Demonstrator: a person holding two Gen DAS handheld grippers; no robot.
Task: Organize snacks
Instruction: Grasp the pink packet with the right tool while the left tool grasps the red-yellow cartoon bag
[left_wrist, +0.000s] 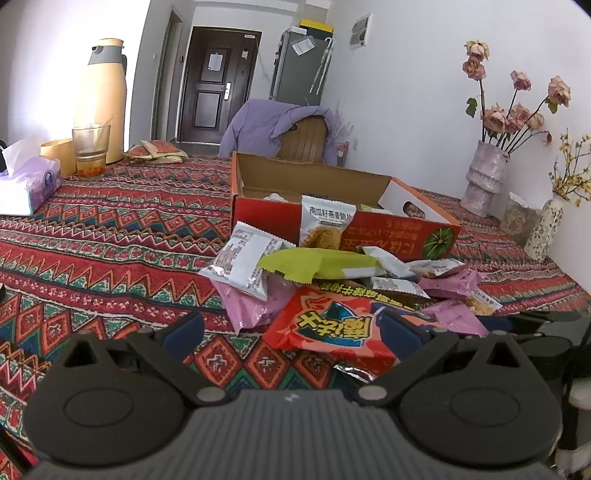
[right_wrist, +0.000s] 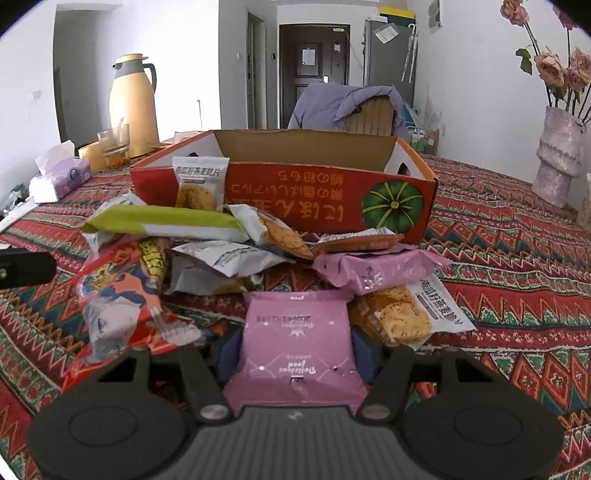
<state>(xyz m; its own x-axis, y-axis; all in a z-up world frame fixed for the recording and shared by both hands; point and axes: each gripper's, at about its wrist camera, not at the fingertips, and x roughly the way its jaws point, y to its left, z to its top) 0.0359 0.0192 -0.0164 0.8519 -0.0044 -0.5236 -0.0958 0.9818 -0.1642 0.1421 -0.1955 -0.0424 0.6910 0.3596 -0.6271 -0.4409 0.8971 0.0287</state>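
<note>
A pile of snack packets lies on the patterned tablecloth in front of an open red cardboard box (left_wrist: 388, 236) (right_wrist: 295, 192). My left gripper (left_wrist: 291, 328) is open, its fingers on either side of the near edge of a red noodle packet (left_wrist: 325, 328). My right gripper (right_wrist: 295, 347) is shut on a pink packet (right_wrist: 295, 339) and holds it just in front of the pile. A green packet (right_wrist: 159, 221), white oat-crisp packets (right_wrist: 201, 181) and another pink packet (right_wrist: 376, 273) lie in the pile. One white packet (left_wrist: 325, 225) leans on the box front.
A yellow thermos (left_wrist: 101, 99), a glass (left_wrist: 90, 149) and a tissue pack (left_wrist: 26, 184) stand at the far left. Vases with flowers (left_wrist: 484, 177) stand at the right by the wall. A chair with purple cloth (left_wrist: 280, 125) is behind the box.
</note>
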